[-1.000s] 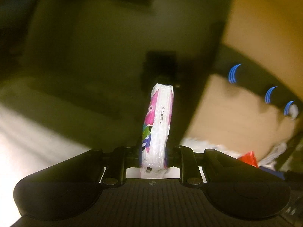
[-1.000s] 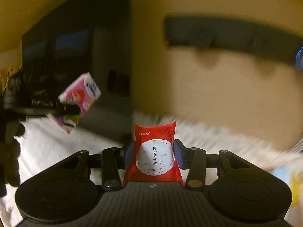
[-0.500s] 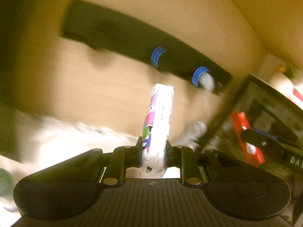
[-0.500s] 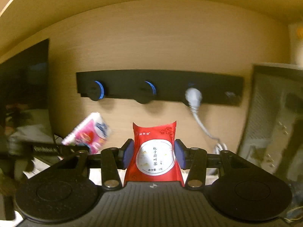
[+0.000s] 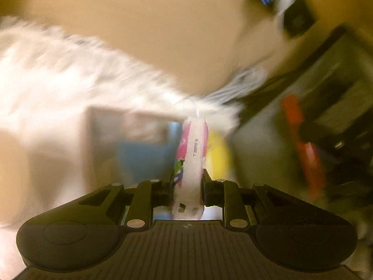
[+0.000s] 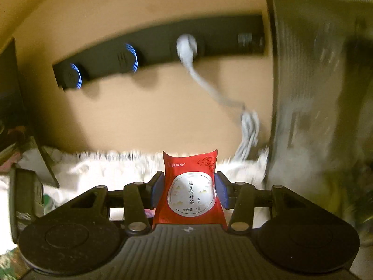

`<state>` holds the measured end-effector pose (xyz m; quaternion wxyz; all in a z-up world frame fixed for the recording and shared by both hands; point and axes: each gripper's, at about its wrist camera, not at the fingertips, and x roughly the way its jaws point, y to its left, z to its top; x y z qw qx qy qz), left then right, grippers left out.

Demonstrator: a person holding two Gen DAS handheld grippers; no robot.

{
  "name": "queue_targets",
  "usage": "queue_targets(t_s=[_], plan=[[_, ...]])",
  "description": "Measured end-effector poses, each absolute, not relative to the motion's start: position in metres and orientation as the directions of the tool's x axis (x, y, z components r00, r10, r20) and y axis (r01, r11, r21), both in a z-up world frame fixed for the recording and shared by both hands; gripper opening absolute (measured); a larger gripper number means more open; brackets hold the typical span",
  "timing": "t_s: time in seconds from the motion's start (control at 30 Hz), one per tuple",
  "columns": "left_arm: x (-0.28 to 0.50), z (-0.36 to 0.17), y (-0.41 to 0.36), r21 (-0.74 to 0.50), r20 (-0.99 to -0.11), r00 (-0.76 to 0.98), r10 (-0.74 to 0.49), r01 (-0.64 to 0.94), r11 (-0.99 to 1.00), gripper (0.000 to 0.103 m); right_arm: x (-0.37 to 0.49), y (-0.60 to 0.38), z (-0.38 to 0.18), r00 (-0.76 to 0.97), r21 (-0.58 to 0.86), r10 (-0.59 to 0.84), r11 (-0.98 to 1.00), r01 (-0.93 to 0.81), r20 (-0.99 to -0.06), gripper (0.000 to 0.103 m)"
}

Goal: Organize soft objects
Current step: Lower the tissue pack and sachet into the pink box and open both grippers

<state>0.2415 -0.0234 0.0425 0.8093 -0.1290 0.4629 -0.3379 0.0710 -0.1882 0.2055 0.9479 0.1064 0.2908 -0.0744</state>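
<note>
Views swung: fluffy cover nearer; packets still clamped.

The left gripper held a packet edge-on between its fingers, upright. Beyond it lay a fluffy cloth, running from the left toward the middle, with a wall panel behind it. A box sat just behind the packet to the left; its exact footing was blurred. A power strip was on the wall at upper right.

The right gripper held a sachet face-on. Behind it the cloth lay below the strip, from which a cable hung down to the right, beside a mesh panel.
</note>
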Motion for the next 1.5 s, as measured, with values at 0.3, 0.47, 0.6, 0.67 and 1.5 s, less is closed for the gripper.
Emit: queue_targets(t_s=[0.3,0.47,0.6,0.67,1.5], plan=[[0.224,0.061,-0.017,-0.38,-0.681,0.419,-0.6,0.499,0.779,0.031,0.128,-0.193,0.119,0.695,0.228,0.024,0.952,0.203,-0.719,0.047],[0.225,0.072,-0.021,-0.323,-0.693,0.442,-0.57,0.516,0.793,0.032,0.142,-0.188,0.108,0.697,0.2,0.022,0.964,0.175,-0.717,0.047],[0.225,0.077,-0.019,-0.323,-0.685,0.45,-0.572,0.517,0.793,0.031,0.149,-0.182,0.11,0.695,0.174,0.019,0.973,0.153,-0.719,0.047],[0.226,0.078,-0.018,-0.324,-0.689,0.443,-0.574,0.52,0.79,0.03,0.15,-0.183,0.109,0.691,0.173,0.02,0.973,0.153,-0.722,0.047],[0.233,0.081,-0.014,-0.355,-0.61,0.422,-0.671,0.611,0.707,0.028,0.109,-0.185,0.121,0.737,0.201,0.007,0.964,0.175,-0.676,0.067]])
